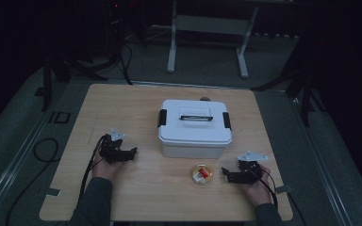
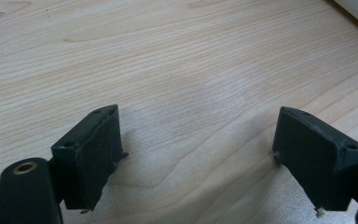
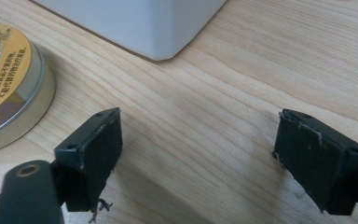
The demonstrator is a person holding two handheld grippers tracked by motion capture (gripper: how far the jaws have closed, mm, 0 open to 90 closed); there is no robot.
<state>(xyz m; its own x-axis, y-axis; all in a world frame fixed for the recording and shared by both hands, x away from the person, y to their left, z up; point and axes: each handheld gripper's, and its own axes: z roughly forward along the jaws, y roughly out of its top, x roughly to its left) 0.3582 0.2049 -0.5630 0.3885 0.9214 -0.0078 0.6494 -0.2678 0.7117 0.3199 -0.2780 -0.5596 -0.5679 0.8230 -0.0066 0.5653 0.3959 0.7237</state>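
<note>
A white lidded storage box (image 1: 194,128) with black side latches and a handle on top stands mid-table; its corner (image 3: 140,25) shows in the right gripper view. A small round gold tin (image 1: 202,174) with a red and yellow label lies in front of it, also at the left edge (image 3: 9,88) of the right gripper view. My left gripper (image 1: 133,153) rests on the wood left of the box, open, with bare table between its jaws (image 2: 198,154). Just right of the tin, my right gripper (image 1: 225,172) is open and holds nothing (image 3: 198,158).
The wooden table (image 1: 122,108) has bare wood around the box. Cables (image 1: 42,150) trail off its left edge to the floor. A white metal frame (image 1: 207,28) stands beyond the far edge, in the dark.
</note>
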